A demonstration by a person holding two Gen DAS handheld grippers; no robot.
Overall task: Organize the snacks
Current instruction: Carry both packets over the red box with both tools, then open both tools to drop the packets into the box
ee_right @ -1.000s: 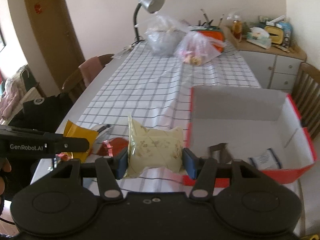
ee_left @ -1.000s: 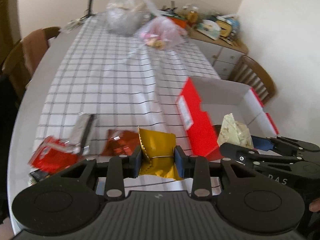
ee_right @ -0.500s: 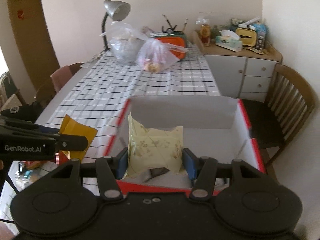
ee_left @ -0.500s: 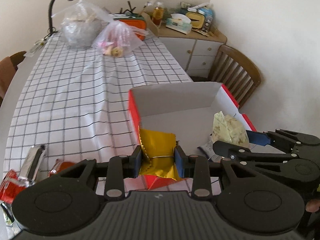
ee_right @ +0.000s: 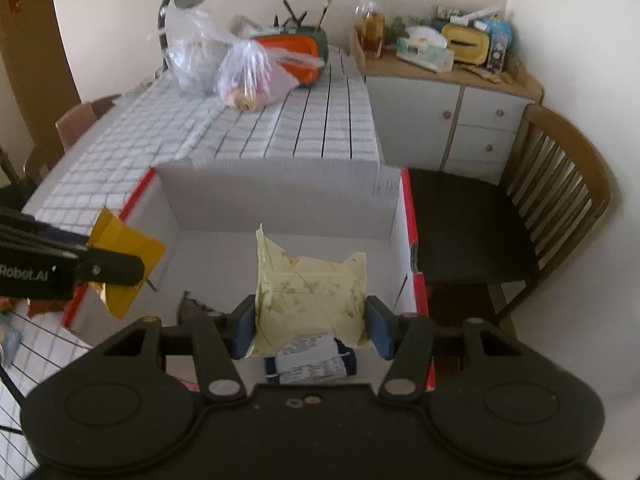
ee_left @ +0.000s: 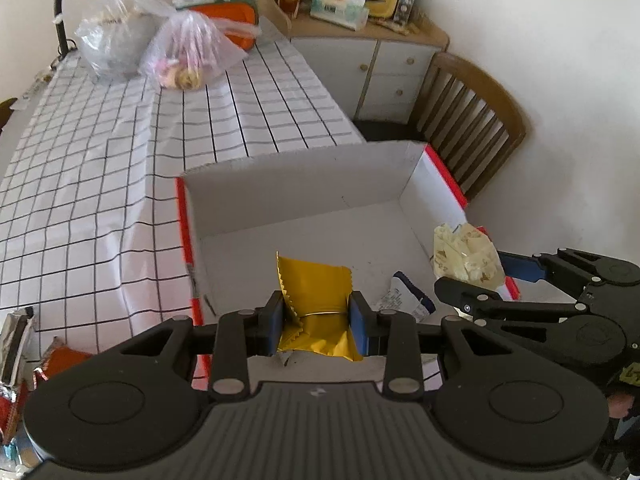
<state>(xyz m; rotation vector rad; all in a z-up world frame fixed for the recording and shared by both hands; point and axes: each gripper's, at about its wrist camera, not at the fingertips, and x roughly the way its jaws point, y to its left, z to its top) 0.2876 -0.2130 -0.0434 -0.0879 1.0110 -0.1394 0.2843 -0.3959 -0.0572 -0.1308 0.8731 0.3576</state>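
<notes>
Already two packets lie in the red box; a yellow packet and a pale packet are gripped above it by the left tool and right tool, while more wrappers remain on the surface.

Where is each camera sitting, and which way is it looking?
Left wrist: rides the left gripper, looking down into the box; its fingers pinch the yellow packet, with the right gripper at the right edge.
Right wrist: rides the right gripper, facing the box; its fingers pinch the cream packet, left gripper at left.
Both show the box, both packets, bags and chair.
</notes>
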